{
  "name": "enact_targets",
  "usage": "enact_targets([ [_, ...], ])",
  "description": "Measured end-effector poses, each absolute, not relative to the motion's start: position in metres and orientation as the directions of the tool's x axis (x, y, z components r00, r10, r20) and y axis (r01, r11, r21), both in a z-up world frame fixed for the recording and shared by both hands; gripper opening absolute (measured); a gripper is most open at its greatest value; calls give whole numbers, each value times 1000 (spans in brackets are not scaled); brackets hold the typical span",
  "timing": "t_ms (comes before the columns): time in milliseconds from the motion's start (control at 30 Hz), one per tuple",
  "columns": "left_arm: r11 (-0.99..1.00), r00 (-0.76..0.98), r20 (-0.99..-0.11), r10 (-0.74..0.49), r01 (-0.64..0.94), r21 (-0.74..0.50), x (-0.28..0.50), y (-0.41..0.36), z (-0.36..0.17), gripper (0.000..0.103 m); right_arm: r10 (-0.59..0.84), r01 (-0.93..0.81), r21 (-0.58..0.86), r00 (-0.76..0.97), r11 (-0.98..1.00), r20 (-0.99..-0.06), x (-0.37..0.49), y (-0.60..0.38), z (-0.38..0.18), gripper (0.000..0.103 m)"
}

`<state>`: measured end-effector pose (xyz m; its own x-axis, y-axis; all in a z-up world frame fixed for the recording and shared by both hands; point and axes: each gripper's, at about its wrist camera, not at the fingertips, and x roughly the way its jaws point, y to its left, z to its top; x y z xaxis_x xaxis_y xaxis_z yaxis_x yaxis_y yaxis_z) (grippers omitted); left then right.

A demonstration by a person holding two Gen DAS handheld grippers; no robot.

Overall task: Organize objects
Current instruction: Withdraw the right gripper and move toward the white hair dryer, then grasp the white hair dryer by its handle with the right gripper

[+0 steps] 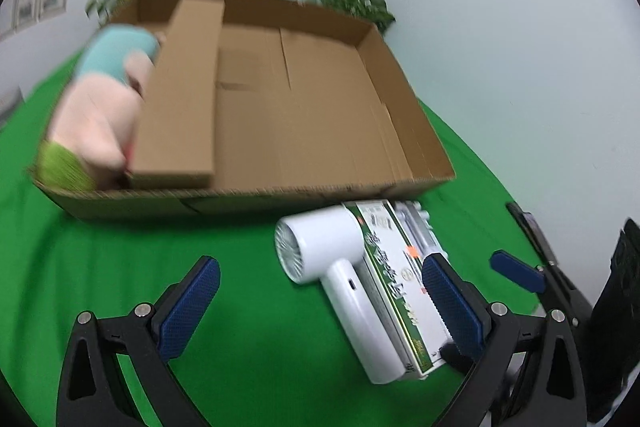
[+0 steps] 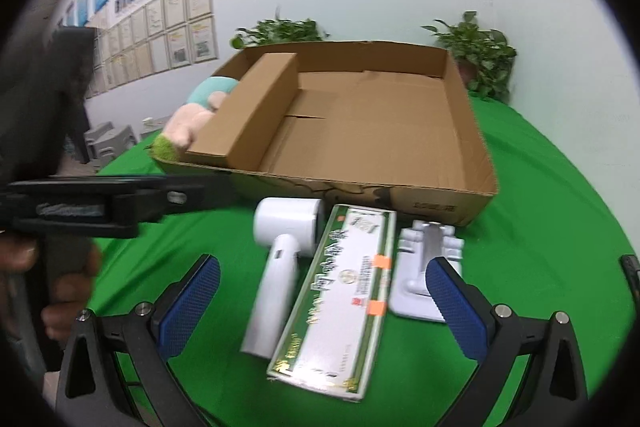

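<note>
A white hair dryer [image 1: 320,251] [image 2: 280,251] lies on the green cloth beside a long green-and-white carton [image 1: 394,283] [image 2: 344,299]. To the carton's right sits a white plastic holder [image 2: 424,263]. Behind them stands a wide, shallow cardboard tray [image 1: 256,197] [image 2: 400,197] holding a long brown box [image 1: 180,95] [image 2: 256,115] and a pink plush toy [image 1: 100,107] [image 2: 186,125] at its left end. My left gripper [image 1: 320,303] hangs open, the dryer's handle between its pads. My right gripper [image 2: 322,307] is open over the carton and dryer handle.
Two potted plants [image 2: 480,55] [image 2: 280,29] stand behind the tray against the white wall. In the right wrist view the left gripper's black body [image 2: 120,203] crosses the left side, held by a hand [image 2: 24,267]. Framed papers [image 2: 176,23] line the left wall.
</note>
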<state>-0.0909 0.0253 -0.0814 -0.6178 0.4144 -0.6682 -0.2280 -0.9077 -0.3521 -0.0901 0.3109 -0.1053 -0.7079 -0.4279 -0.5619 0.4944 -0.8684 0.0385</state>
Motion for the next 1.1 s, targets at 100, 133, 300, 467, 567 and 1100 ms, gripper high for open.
enact_targets([
  [100, -863, -535, -680, 501, -258, -434, -107, 28, -97, 100, -502, 573, 51, -668, -818, -549, -82, 299, -108, 102],
  [133, -846, -502, -682, 532, -272, -459, -113, 30, -102, 99, -537, 604, 69, -643, -794, -545, -80, 294, -110, 101],
  [300, -782, -317, -715, 623, -265, -564, -142, 38, -139, 74, -577, 663, 80, -579, -745, -576, -78, 270, -124, 85],
  [467, -764, -275, -713, 645, -266, -588, -150, 43, -150, 73, -521, 645, 62, -553, -762, -650, -86, 259, -136, 74],
  [567, -752, -243, -713, 658, -265, -604, -156, 46, -153, 60, -465, 609, 61, -533, -791, -706, -95, 256, -146, 65],
  [1100, -769, -229, -735, 638, -223, -599, -145, 38, -157, 32, -338, 531, 10, -525, -847, -781, -96, 247, -157, 34],
])
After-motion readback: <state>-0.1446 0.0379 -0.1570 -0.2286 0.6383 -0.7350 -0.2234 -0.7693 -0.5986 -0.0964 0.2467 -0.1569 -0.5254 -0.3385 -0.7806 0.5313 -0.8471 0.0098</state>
